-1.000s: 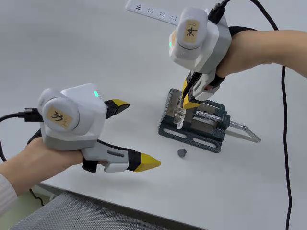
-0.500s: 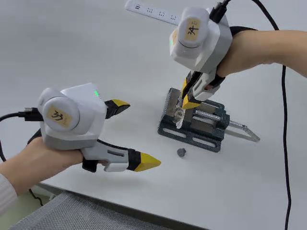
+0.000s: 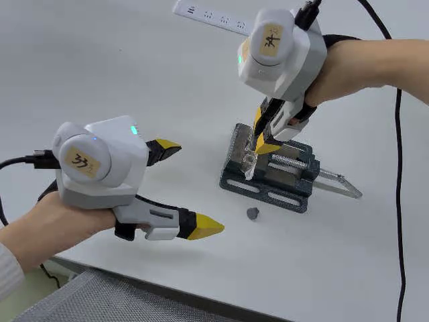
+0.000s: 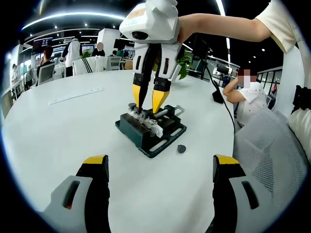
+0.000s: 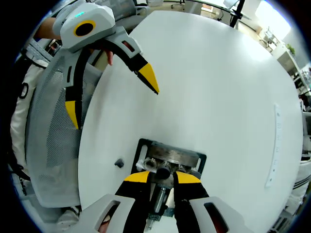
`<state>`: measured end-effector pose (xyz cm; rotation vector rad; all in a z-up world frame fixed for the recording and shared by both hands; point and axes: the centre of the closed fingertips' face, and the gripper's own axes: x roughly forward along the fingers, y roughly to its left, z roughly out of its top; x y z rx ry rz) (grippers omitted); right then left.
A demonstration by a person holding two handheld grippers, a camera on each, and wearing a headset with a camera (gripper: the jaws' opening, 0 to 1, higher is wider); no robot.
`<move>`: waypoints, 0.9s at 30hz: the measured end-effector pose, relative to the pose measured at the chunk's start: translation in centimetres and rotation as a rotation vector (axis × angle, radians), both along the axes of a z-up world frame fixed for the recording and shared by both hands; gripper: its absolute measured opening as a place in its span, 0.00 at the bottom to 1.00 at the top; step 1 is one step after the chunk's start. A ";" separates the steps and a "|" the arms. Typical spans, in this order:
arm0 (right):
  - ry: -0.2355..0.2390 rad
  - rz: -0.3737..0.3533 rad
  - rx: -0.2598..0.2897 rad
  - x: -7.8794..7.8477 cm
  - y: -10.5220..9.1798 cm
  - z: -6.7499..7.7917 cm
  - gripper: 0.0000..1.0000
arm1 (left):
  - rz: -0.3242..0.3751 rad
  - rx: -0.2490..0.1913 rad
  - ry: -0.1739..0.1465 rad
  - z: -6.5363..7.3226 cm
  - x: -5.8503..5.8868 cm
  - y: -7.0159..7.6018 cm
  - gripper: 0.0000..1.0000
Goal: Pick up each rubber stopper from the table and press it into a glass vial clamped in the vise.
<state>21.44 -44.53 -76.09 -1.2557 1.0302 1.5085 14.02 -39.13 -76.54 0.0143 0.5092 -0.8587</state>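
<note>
Right gripper [image 3: 261, 144] hangs from my right hand [image 3: 335, 74], whose forearm reaches in from the right with the wrist bent so that the jaws point straight down. Its yellow tips sit at the left end of the vise [image 3: 281, 176], right at the glass vial [image 3: 249, 161] clamped there. The jaws are drawn close with a narrow gap. In the right gripper view a dark round piece [image 5: 164, 171] lies between the tips, and I cannot tell whether they grip it. A yellowish sticker on top of this gripper carries handwriting that looks like 34.

My left hand [image 3: 60, 228] holds the left gripper [image 3: 188, 188] level at the near left, pointing right towards the vise and well apart from it. Its jaws are spread wide with nothing between them, and its sticker reads 33.

One loose rubber stopper [image 3: 253, 214] lies on the white table [image 3: 120, 74], just on the near side of the vise. A white power strip [image 3: 214, 17] lies at the far edge, and a black cable [image 3: 400, 168] runs down the right side
</note>
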 end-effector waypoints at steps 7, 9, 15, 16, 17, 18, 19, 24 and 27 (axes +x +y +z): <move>0.002 -0.003 0.009 0.0 -0.3 0.3 0.07 | -0.001 0.001 -0.003 0.0 0.1 -0.1 0.87; 0.001 0.000 0.018 -0.1 -0.2 0.3 0.04 | -0.002 -0.001 0.000 0.0 0.1 -0.1 0.87; 0.011 -0.001 0.027 -0.1 0.0 0.1 0.01 | -0.002 0.001 0.000 -0.1 0.1 -0.1 0.87; 0.013 0.000 0.026 -0.1 0.0 0.0 0.01 | -0.002 -0.001 0.001 0.0 0.0 -0.1 0.87; 0.013 0.002 0.024 -0.1 -0.1 0.0 0.00 | -0.002 0.000 0.001 0.0 0.0 -0.1 0.87; 0.013 0.003 0.025 -0.1 0.0 0.0 0.00 | -0.002 0.002 0.002 0.0 0.0 -0.2 0.87; 0.011 -0.001 0.025 0.0 0.0 -0.2 0.00 | -0.002 0.002 0.003 0.0 -0.1 -0.2 0.87; 0.010 0.002 0.019 0.1 -0.1 -0.5 0.00 | 0.001 0.002 0.004 -0.1 -0.1 0.1 0.87; 0.008 -0.003 0.024 0.1 0.0 -0.6 0.00 | 0.003 0.003 0.005 -0.1 -0.2 0.1 0.87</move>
